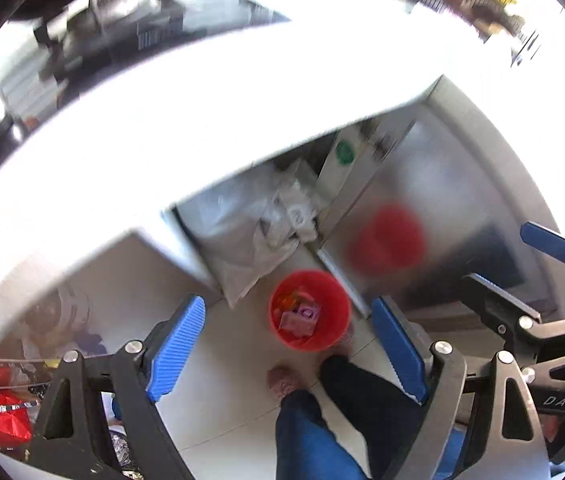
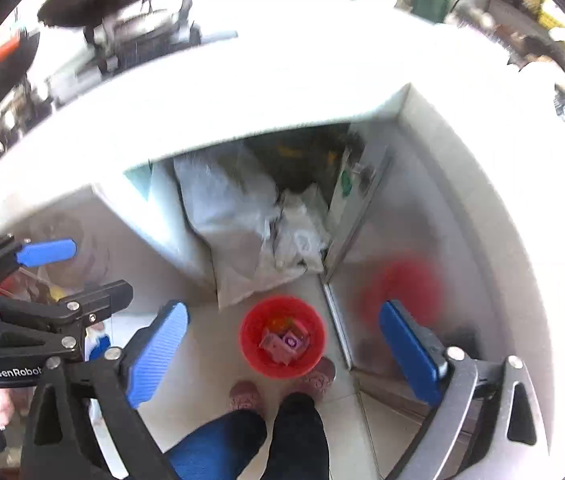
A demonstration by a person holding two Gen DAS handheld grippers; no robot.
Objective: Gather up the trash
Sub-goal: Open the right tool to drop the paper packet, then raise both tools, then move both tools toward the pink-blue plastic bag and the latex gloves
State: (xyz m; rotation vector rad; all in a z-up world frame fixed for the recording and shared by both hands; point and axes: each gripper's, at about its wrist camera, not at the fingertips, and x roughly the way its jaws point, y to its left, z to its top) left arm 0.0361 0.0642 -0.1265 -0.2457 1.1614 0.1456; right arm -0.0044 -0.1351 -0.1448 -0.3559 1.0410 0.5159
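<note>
Both left gripper (image 1: 288, 354) and right gripper (image 2: 282, 354), fingers spread and empty, frame the round red plastic bin (image 2: 282, 336) far below between them, wrappers inside: trash apparently deposited.

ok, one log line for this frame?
left gripper: open, empty | right gripper: open, empty | red bin: on floor, pink wrappers inside | both above bin

On my right gripper (image 1: 554, 264), seen from my left wrist camera, the black body carries pale letters that read "DAS"; on my left gripper (image 2: 82, 268), seen from my right wrist camera, the black body reads "GenRobot" in white, cut off at the edge.
</note>
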